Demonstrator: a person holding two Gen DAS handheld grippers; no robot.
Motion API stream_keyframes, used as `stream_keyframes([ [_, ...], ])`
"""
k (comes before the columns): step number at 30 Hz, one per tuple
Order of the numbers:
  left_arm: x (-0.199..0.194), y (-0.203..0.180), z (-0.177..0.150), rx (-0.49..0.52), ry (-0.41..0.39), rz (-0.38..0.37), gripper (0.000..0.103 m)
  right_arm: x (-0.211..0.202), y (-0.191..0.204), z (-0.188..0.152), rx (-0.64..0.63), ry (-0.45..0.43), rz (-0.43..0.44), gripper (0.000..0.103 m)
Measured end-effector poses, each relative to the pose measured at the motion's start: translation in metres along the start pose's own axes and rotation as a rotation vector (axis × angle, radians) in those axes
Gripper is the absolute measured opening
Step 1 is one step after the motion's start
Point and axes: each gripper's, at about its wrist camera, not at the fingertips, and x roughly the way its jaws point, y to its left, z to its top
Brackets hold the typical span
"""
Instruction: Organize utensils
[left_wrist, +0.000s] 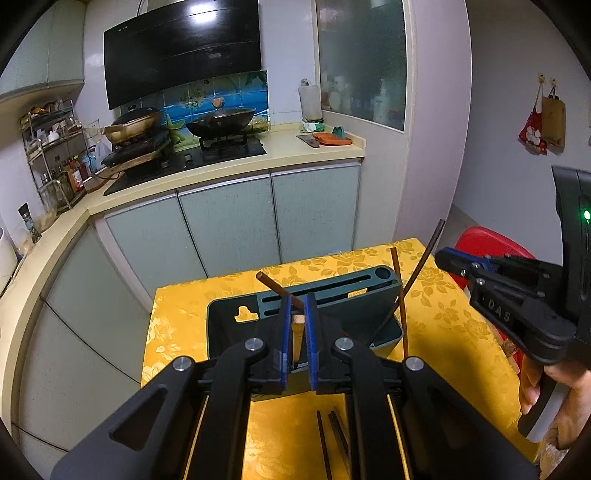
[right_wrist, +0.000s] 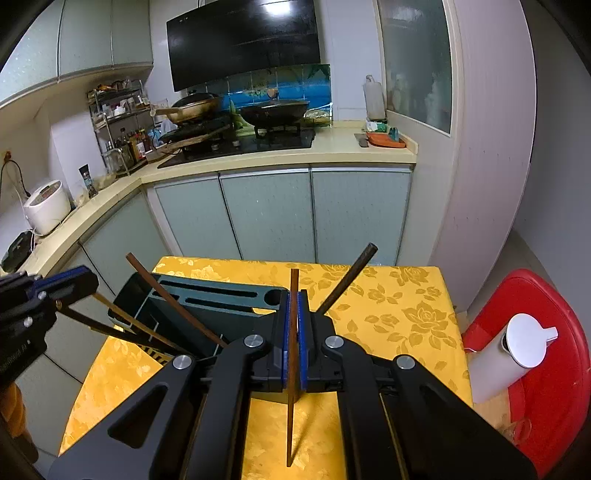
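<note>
The right gripper (right_wrist: 293, 343) was pinched tight on a brown chopstick (right_wrist: 293, 369) held upright over the yellow table (right_wrist: 388, 306), just right of the teal holder (right_wrist: 207, 295), while the left gripper (left_wrist: 297, 332) looked clamped on a pale one (left_wrist: 296, 332) standing in the holder's near side. Two more chopsticks already leaned out of the holder at messy angles. My worry was that the held stick might snag one of those on the way in, or pivot in the pads since it was only gripped mid-length, then miss and skitter off the table.
</note>
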Motion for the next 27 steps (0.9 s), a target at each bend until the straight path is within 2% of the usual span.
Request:
stream_keyframes([
  [3, 0.002, 0.001, 0.003, -0.014, -0.001, 0.012, 0.007, -0.001, -0.002, 0.0, -0.003, 0.003, -0.002, 0.005],
  [5, 0.003, 0.003, 0.003, -0.03, -0.001, 0.009, 0.013, -0.002, -0.001, -0.001, -0.006, 0.003, -0.004, 0.005],
  [7, 0.001, 0.006, 0.003, -0.039, -0.012, 0.016, 0.048, -0.002, -0.004, -0.003, -0.009, 0.004, -0.006, 0.005],
  [9, -0.005, 0.007, 0.002, -0.041, -0.032, 0.033, 0.058, -0.002, -0.006, -0.003, -0.009, 0.006, -0.009, 0.005],
  [11, -0.01, 0.01, 0.002, -0.046, -0.038, 0.025, 0.059, -0.001, -0.008, -0.003, -0.004, 0.009, -0.011, 0.005],
  [13, -0.017, 0.012, 0.002, -0.056, -0.054, 0.024, 0.066, 0.0, -0.01, -0.003, 0.0, 0.011, -0.01, 0.005],
  [15, -0.026, 0.014, 0.001, -0.052, -0.079, 0.027, 0.069, 0.001, -0.011, -0.003, 0.007, 0.013, 0.0, 0.01],
  [17, -0.038, 0.016, -0.004, -0.041, -0.111, 0.031, 0.071, 0.002, -0.012, -0.003, 0.014, 0.011, 0.01, 0.026],
  [19, -0.048, 0.02, -0.012, -0.044, -0.133, 0.032, 0.074, 0.002, -0.012, -0.002, 0.017, 0.001, 0.017, 0.033],
  [27, -0.07, 0.03, -0.046, -0.052, -0.164, 0.009, 0.075, 0.023, -0.002, 0.006, 0.021, 0.017, 0.024, 0.033],
])
